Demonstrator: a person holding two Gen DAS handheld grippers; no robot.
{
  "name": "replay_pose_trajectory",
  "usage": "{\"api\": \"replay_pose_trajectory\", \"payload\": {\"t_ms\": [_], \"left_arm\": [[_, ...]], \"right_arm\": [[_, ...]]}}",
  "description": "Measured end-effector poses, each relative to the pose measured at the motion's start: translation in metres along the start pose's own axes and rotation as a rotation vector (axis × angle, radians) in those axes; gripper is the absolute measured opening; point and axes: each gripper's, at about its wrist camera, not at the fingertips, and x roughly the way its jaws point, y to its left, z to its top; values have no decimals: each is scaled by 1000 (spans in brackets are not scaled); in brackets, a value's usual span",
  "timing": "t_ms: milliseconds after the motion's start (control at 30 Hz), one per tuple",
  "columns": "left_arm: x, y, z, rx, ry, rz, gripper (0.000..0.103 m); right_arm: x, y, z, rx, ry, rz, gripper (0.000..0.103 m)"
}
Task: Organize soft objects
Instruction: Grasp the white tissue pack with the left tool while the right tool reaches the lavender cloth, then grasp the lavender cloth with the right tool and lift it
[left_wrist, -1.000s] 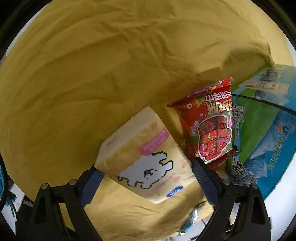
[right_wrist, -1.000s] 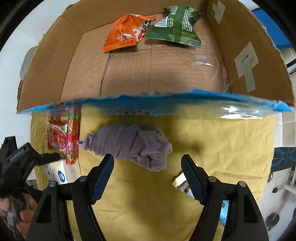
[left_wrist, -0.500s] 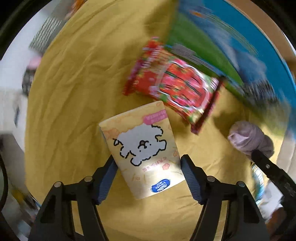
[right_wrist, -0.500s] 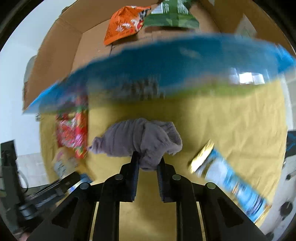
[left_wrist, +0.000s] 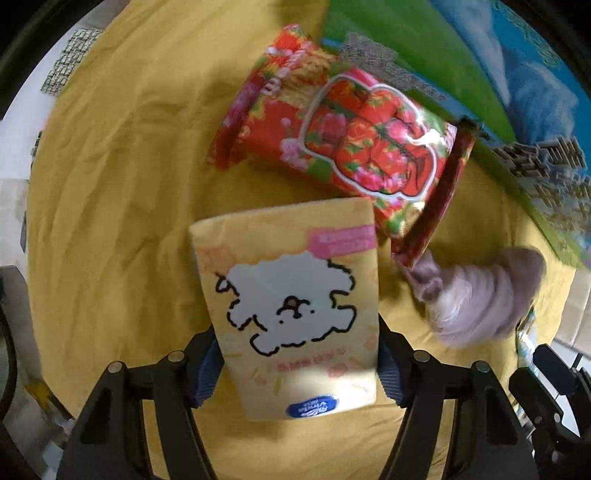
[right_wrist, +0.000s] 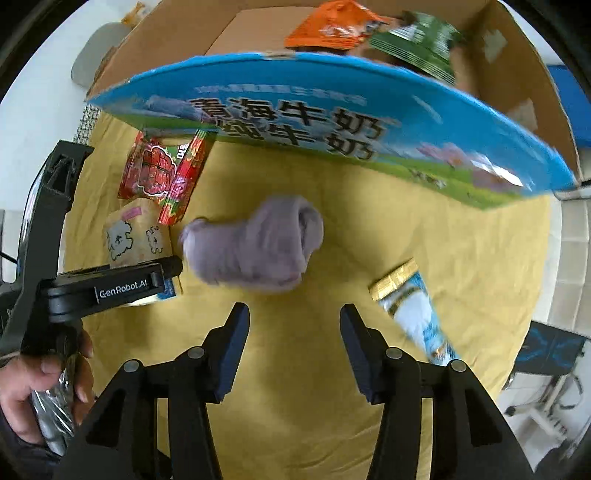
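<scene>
A yellow tissue pack (left_wrist: 295, 306) with a white dog drawing lies on the yellow cloth (left_wrist: 110, 184). My left gripper (left_wrist: 299, 369) has a pad against each side of the pack. The pack also shows in the right wrist view (right_wrist: 136, 236). A rolled purple sock (right_wrist: 255, 243) lies on the cloth just beyond my right gripper (right_wrist: 295, 350), which is open and empty. The sock also shows at the right of the left wrist view (left_wrist: 480, 295). A red snack bag (left_wrist: 347, 147) lies behind the tissue pack.
A cardboard box (right_wrist: 517, 92) with a blue printed flap (right_wrist: 332, 122) stands behind, holding an orange bag (right_wrist: 332, 26) and a green bag (right_wrist: 417, 44). A blue-and-gold packet (right_wrist: 413, 314) lies on the cloth at right.
My right gripper was shut on the purple sock and has opened and pulled back; the sock now lies free. My left gripper has closed in around the tissue pack.
</scene>
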Motion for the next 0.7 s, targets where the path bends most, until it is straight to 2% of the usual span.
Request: {"api": "replay_pose_trajectory", "payload": {"t_ms": [67,167,267,333,433,567,633,700], "left_arm": [[-2,4,-1,14,-4,0,62],[-12,-3,-10,37,-12,19,61],[-17,10,-19,45,-13,39,61],[-12,18,-24,46,-18,55,61],[-5,25,-26,30,-13,51,61],[6,30,-31,20,-14,46,61],[6,31,-37,20,-16,47,61],[8,23,-30,13,-15,42,61]], "right_arm": [[2,11,8,-33,-7,10,54],[1,36,8,-190,-37,-44,54],[10,77,9,-432,-24,-162,54],[24,95,7,-588,-12,-272,54],[48,113,6,-734,45,-336,54],[72,116,17,-797,96,-391,54],[77,114,22,-804,110,-392,54],[75,107,22,-790,107,-378,53]]}}
